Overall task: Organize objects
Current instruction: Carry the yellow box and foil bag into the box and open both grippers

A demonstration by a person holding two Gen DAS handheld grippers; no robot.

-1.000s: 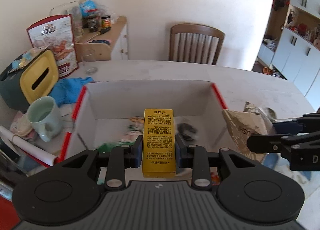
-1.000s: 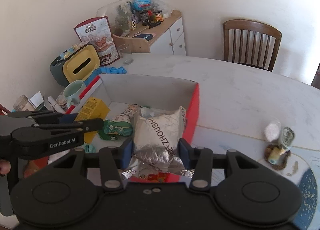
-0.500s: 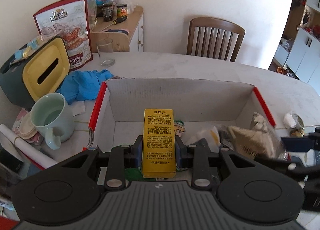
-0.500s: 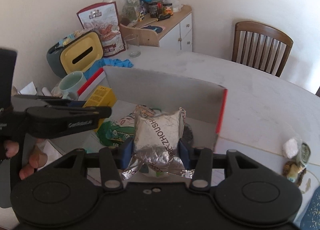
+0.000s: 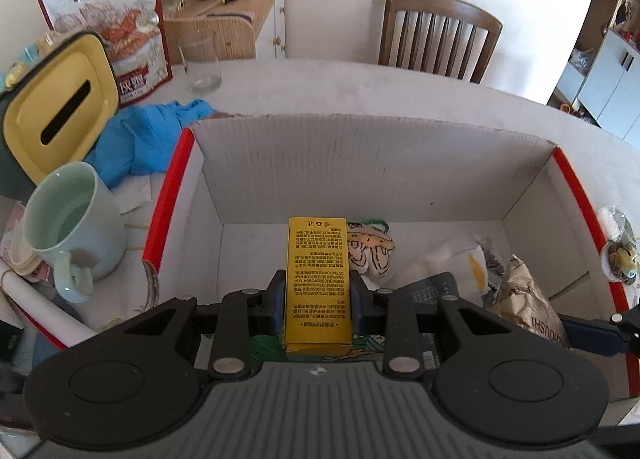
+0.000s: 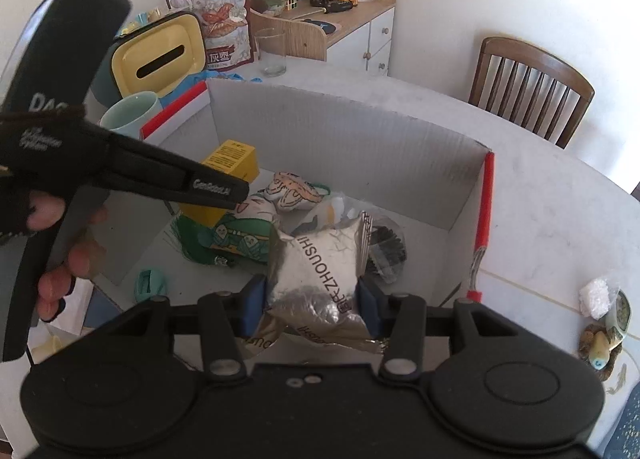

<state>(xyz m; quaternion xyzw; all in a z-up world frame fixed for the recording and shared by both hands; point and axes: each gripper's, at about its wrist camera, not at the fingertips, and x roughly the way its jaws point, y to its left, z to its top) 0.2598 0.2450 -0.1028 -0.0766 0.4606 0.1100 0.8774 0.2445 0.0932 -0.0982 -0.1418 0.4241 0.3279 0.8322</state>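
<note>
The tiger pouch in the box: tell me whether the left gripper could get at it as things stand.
Probably not yet. The left gripper is shut on the yellow carton, so its fingers are occupied. The tiger pouch lies uncovered just beyond in the cardboard box; once the carton is released, the path looks free.

Yellow cardboard carton (image 5: 318,279), black print. Crinkled silver foil pouch (image 6: 316,279), black lettering. White corrugated box (image 5: 360,167), red rims. Pale green ceramic mug (image 5: 76,227). Orange black-striped, seemingly tiger-patterned packet (image 5: 370,249). Blue crumpled cloth (image 5: 140,139).

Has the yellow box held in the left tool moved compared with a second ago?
Yes. The yellow box, clamped in the left tool, has moved forward and down into the red-edged cardboard box, whose back wall now looms larger.
</note>
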